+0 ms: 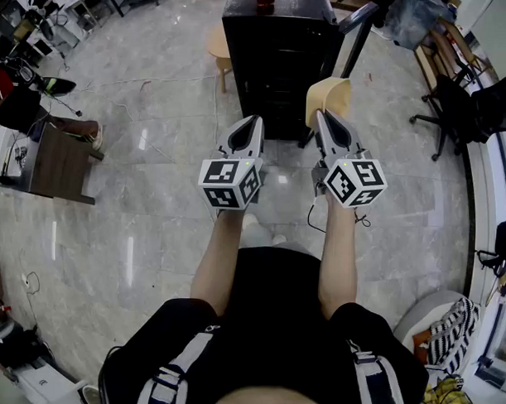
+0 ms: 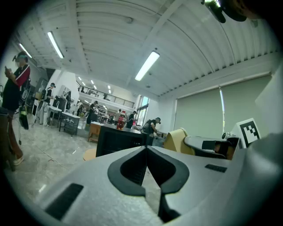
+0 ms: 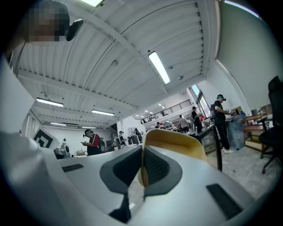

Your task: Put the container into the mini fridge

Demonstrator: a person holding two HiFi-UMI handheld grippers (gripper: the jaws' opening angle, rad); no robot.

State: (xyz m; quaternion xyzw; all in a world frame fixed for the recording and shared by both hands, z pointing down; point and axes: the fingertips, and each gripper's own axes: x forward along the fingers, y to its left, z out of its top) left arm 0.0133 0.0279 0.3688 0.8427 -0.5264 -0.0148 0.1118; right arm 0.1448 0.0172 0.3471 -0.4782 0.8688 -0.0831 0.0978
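Tan container pinched in right tongs, left tongs together, empty

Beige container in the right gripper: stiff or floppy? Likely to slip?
Probably light: the beige open container hangs from the right gripper, pinched only by its thin wall. Likely fairly stiff, since the rim holds its curve. Gripped at one edge, it may swing or slip.

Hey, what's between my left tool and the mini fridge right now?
Nothing but bare floor lies between the left tool and the mini fridge. The head view shows that, and the left gripper view agrees.
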